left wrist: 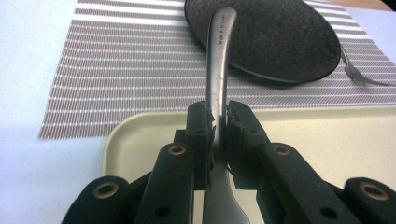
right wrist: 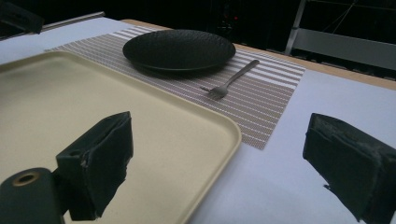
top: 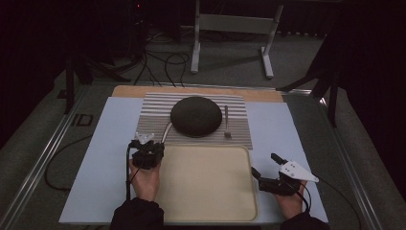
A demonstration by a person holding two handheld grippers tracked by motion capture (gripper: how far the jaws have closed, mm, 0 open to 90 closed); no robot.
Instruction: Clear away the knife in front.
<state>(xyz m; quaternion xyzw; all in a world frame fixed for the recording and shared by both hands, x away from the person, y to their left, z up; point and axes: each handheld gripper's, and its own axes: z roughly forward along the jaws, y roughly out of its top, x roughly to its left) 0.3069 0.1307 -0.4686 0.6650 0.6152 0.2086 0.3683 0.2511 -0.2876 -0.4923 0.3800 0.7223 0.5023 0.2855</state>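
Note:
My left gripper is shut on a metal utensil, clamped at the neck. Its long handle points away towards a black round plate, and its wide end lies under the jaws, mostly hidden. The gripper hovers at the far left corner of a beige tray. My right gripper stands open at the tray's right edge with nothing between its jaws. A fork lies right of the plate.
Plate and fork rest on a striped placemat beyond the tray. All of it sits on a pale blue sheet over the table. A white frame stand and cables lie on the floor behind.

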